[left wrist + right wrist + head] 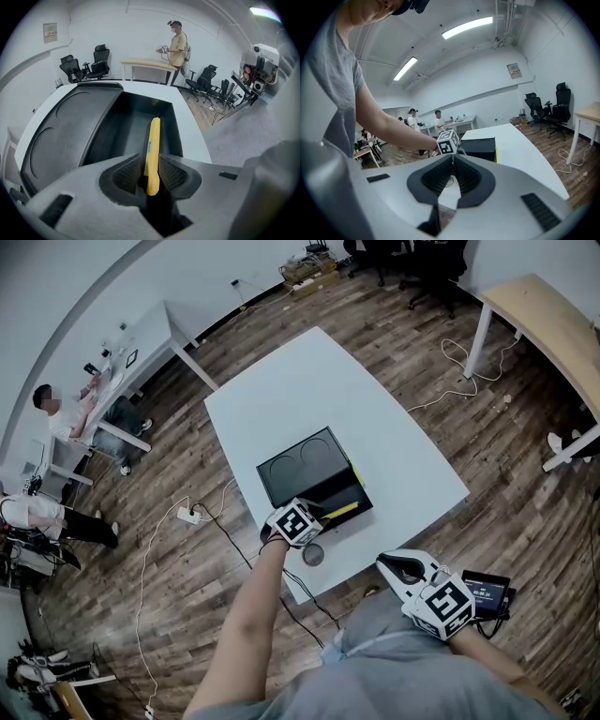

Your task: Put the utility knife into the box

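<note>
My left claw (151,174) pinches knife (153,136), long axis pointing straight ahead over open box (123,133); right claw (452,174) pressed together, farther off.

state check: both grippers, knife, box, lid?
left gripper: shut on the utility knife.
right gripper: shut, nothing between the jaws.
utility knife: gripped at one end, held over the box opening, not yet released.
box: open, nothing seen inside.
lid: off the opening, lying alongside it.
</note>
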Available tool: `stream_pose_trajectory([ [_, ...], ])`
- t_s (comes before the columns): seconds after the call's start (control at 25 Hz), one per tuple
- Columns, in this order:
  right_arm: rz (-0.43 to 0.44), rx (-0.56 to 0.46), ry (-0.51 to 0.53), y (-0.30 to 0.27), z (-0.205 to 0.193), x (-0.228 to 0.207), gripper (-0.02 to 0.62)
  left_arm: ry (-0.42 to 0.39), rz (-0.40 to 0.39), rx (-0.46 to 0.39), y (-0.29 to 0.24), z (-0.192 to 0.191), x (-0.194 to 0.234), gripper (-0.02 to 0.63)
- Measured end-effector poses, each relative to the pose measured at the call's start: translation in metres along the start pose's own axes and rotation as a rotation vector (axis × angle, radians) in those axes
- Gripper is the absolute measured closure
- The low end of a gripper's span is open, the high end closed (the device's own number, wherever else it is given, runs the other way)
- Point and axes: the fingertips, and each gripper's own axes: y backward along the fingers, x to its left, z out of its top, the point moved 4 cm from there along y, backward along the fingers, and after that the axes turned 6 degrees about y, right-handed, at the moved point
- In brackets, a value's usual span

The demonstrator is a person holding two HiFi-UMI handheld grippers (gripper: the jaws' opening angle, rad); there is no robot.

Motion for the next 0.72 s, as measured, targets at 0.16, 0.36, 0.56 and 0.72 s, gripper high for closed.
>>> stream_pose_trajectory([
  [0.16, 0.004, 0.0, 0.002, 0.0017, -0.001, 0.0019, 0.565, 0.005, -0.001, -0.027, 0.0036, 0.0046, -0.0039, 0.5],
  [0.36, 0.011, -0.007, 0.008, 0.0013, 0.0002, 0.0043, 0.565, 0.014, -0.003, -0.038, 0.0053, 0.0067, -0.0053, 0.5],
  [0.56, 0.007, -0.002, 0.004, 0.0021, 0.0011, 0.0042, 0.565, 0.022, 0.001, -0.046, 0.009, 0.009, -0.0033, 0.5],
  [0.72, 0.005, -0.006, 0.005, 0.0026, 0.0009, 0.0051, 0.565, 0.023, 0.004, -0.049, 0.0088, 0.0097, -0.0035, 0.5],
])
